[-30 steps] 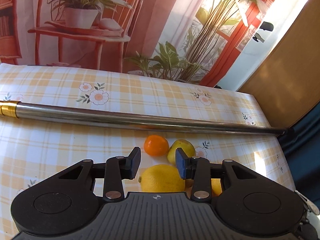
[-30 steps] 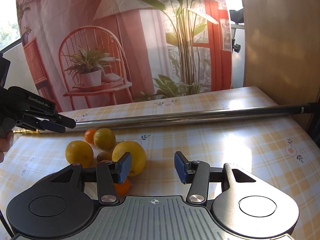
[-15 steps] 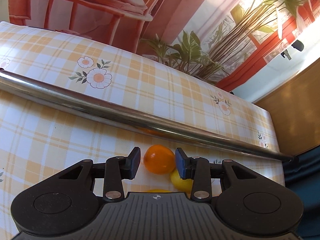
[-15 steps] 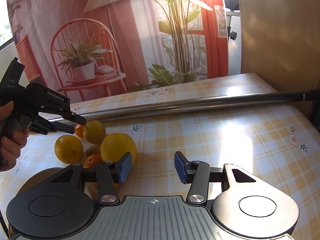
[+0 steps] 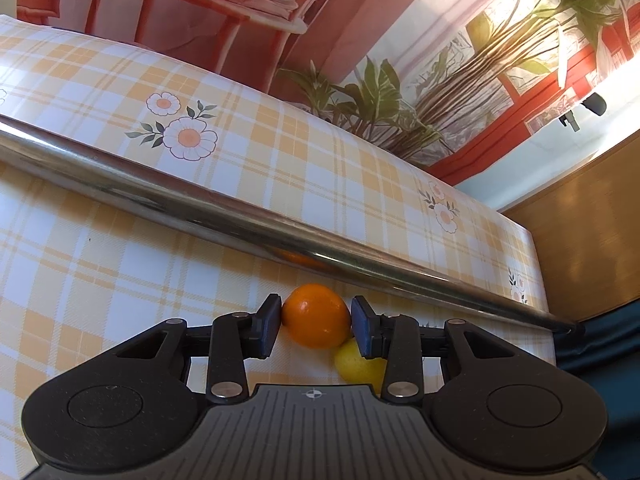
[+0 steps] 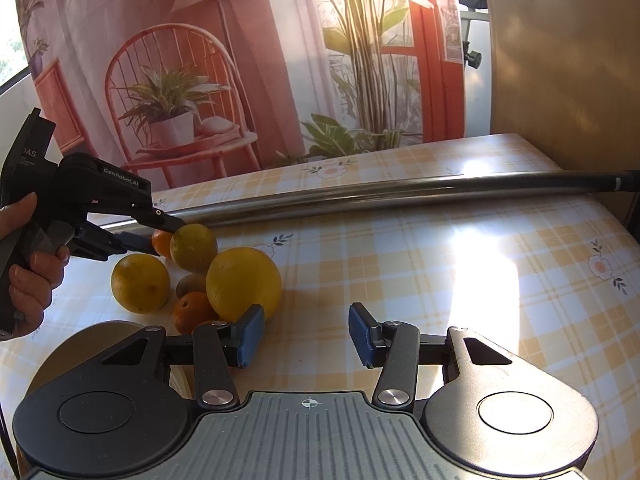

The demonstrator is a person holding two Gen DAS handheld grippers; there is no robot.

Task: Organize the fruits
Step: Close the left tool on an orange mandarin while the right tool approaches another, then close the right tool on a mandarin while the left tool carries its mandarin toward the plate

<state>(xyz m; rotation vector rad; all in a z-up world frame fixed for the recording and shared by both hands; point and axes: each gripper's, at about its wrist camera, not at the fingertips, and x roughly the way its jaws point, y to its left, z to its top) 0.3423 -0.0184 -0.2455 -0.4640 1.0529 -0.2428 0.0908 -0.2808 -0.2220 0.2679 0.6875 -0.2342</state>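
Now left gripper (image 5: 316,322) pads touching small orange (image 5: 316,316), apparently clamped; could nudge touching yellow fruit (image 5: 358,364) or strike metal pole (image 5: 280,236) lifting; right gripper (image 6: 306,334) apart, idle

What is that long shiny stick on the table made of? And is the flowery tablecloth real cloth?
The long stick looks like polished metal: silvery, mirror-bright, and the little orange reflects in it. The tablecloth is probably plastic-coated or vinyl, not plain cloth: sunlight glares off it in a smooth white patch.
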